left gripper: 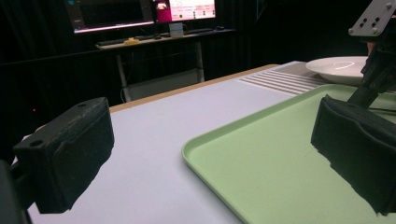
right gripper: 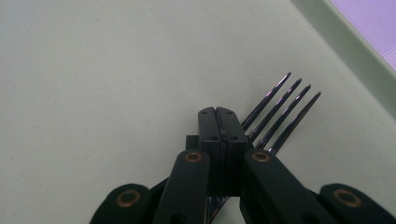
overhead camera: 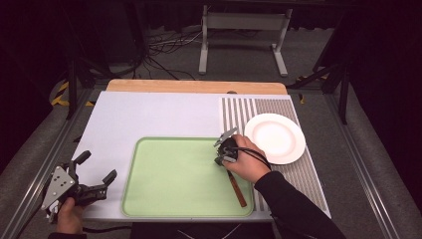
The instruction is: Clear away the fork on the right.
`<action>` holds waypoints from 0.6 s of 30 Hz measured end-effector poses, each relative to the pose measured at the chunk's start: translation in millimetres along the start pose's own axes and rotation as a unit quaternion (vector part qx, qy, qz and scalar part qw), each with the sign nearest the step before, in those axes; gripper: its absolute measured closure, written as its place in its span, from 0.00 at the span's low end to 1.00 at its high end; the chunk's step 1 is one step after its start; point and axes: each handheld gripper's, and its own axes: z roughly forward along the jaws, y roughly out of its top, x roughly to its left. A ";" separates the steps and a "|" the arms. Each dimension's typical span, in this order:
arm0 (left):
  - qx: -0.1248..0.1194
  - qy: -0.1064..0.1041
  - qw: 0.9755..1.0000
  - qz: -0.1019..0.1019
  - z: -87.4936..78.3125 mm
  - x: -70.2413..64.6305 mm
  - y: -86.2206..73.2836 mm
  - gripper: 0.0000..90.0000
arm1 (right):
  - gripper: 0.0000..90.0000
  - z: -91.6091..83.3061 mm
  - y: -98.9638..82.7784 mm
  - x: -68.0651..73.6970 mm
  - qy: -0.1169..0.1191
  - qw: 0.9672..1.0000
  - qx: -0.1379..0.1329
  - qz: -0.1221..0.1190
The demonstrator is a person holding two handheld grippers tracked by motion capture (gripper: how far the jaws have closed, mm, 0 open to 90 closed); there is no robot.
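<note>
- The right gripper [overhead camera: 225,149] is over the right part of the green tray [overhead camera: 164,199].
- Its two black jaws are pressed tight together, as the right gripper view shows.
- A fork [right gripper: 280,114] is pinched in those jaws. Its four dark prongs stick out past the jaw tips, over the floor of the tray.
- In the high view the fork's brown handle [overhead camera: 238,188] sticks out from under the person's right hand [overhead camera: 249,162], toward the near right corner of the tray.
- The handle lies low over the tray there. I cannot tell if the prongs touch the tray.
- A black cable runs from the right gripper across the hand.
- The left gripper [overhead camera: 94,177] is at the near left corner of the table [overhead camera: 149,112], just beside the left edge of the tray.
- Its jaws are wide apart, and nothing is between them.
- The person's left hand [overhead camera: 69,214] holds it low over the white table top.
- A white plate [overhead camera: 275,138] sits to the right of the tray, on a striped mat [overhead camera: 239,107]. It is close to the right hand but not touching it.
</note>
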 end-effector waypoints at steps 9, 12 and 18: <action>0.000 0.000 1.000 0.001 0.0 -0.1 0.0 0.00 | 1.00 -4.5 -5.0 -9.3 -0.013 1.000 0.007 0.014; 0.000 0.000 1.000 0.000 0.1 -0.1 0.0 0.00 | 1.00 -5.5 -6.6 -12.2 -0.016 1.000 0.007 0.017; 0.001 0.000 1.000 0.001 0.2 -0.2 0.0 0.00 | 1.00 -8.3 -10.7 -18.3 -0.024 0.999 0.008 0.030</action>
